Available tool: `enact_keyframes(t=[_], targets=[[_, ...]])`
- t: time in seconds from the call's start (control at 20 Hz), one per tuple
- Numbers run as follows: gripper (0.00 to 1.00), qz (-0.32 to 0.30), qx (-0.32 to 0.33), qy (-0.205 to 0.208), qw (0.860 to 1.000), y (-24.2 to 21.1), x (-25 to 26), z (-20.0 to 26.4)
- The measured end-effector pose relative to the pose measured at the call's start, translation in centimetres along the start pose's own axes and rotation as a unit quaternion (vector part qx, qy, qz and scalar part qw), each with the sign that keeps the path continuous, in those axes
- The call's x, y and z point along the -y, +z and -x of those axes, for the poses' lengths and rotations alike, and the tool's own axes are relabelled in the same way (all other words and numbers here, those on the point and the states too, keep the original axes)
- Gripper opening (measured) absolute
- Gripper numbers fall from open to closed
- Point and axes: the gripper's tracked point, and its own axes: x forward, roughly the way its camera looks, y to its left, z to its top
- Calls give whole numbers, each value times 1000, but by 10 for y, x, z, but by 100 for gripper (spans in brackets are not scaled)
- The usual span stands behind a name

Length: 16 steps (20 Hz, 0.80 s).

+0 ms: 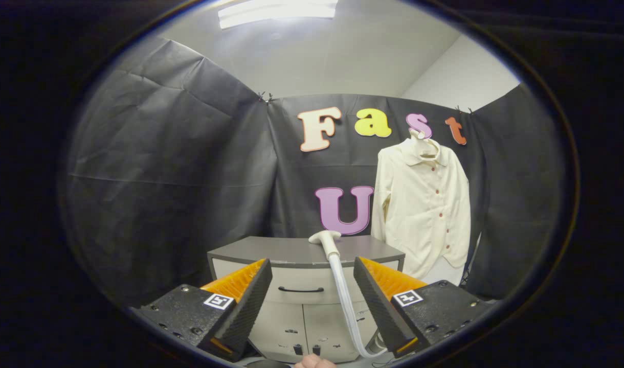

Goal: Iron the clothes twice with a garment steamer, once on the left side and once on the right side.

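2 fingers of the claw stand wide apart with nothing held between them; each finger carries a small square marker on its upper face. Beyond the claw stands a grey cabinet with a dark drawer handle and lower doors; its flat tabletop lies ahead of the fingers and above their tips. On that tabletop rests the head of the garment steamer, pale and tilted, just ahead of the gap between the fingers and nearer the right finger; its white hose drops over the tabletop's front edge and runs down the cabinet face, passing close beside the right finger's inner side without touching it as far as can be told. Well beyond the right finger hangs a cream shirt with 1 row of dark red buttons, on a hanger against the black cloth wall, beside and slightly behind the cabinet's right end. Part of a hand shows below, between the fingers.
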Motion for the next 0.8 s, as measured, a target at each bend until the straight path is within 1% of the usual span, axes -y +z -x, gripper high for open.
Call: enact_keyframes(t=[0.25, 0.35, 0.55, 0.8], targets=[[97, 4, -8, 1, 1000, 0, 1, -23], [97, 9, -5, -3, 1000, 2, 5, -40], [96, 21, -6, 6, 1000, 2, 5, -83], [97, 27, -33, 1, 999, -15, 10, -134]])
